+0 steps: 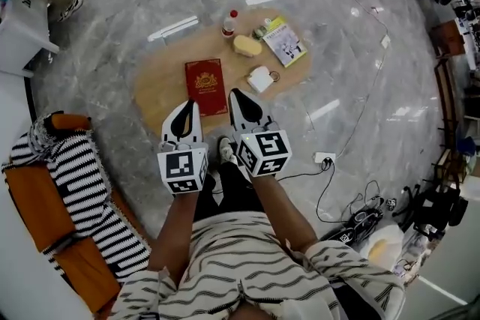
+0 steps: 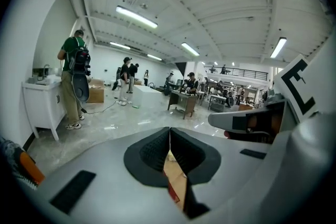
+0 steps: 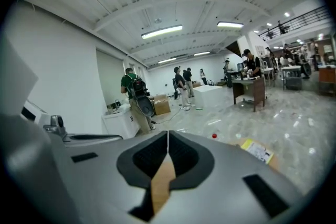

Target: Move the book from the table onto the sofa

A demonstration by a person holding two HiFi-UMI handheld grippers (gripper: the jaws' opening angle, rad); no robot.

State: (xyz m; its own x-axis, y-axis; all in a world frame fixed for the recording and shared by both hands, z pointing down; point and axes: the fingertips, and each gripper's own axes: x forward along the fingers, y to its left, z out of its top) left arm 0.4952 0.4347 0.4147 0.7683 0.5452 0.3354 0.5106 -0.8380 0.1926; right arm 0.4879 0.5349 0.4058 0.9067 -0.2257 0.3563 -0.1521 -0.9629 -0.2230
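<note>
Left gripper (image 1: 190, 107) and right gripper (image 1: 235, 95), jaws clenched empty, flank a red gold-crested book (image 1: 206, 85).

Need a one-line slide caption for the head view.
Shut, empty left gripper and right gripper hover by the red book on the low table; sofa at left.

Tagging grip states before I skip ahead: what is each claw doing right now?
Left claw: closed, holding nothing.
Right claw: closed, holding nothing.
</note>
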